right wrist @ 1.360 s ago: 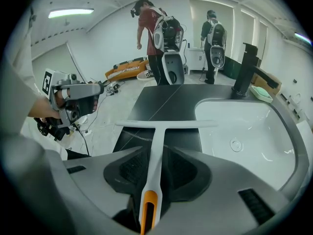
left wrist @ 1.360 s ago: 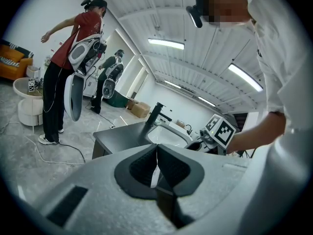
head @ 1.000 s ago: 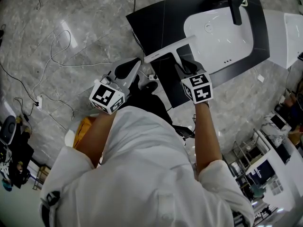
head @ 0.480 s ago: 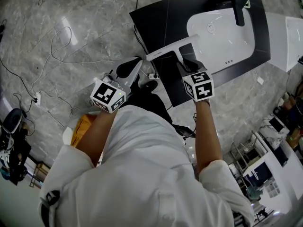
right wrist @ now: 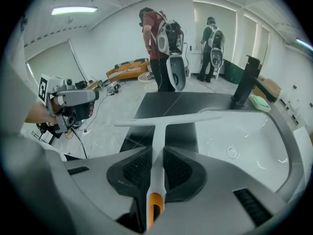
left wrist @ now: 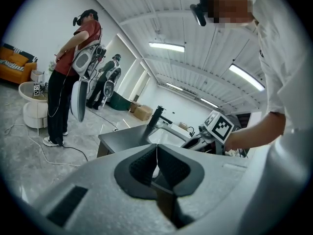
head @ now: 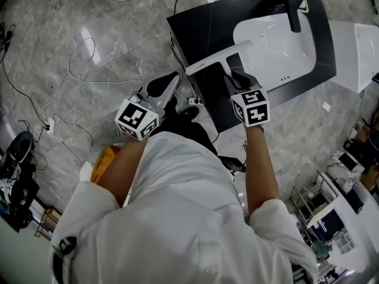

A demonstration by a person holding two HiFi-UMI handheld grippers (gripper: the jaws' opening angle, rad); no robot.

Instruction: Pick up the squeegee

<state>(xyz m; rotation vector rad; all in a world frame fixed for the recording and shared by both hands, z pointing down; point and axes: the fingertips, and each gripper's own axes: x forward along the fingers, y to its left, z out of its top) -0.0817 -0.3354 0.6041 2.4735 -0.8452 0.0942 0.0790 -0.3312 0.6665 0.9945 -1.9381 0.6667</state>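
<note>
While the right gripper (head: 233, 76) pointed steeply down over the dark counter (head: 201, 22), its jaws had just been closing, and their black pads (right wrist: 136, 168) lay against both sides of the handle of the white squeegee (head: 216, 58). That handle ran back between the jaws, an orange insert showing at its near end in the right gripper view. The squeegee's long blade lay crosswise at the far end of the handle, above the counter, with its right end reaching the left rim of the white basin (head: 278, 40). Whether the blade rested on the counter could not be told. A black faucet (head: 294, 7) stood at the basin's far side. The left gripper (head: 166, 81) was held to the left, off the counter and above the grey floor (head: 89, 70); its jaws were pressed together with nothing between them.
</note>
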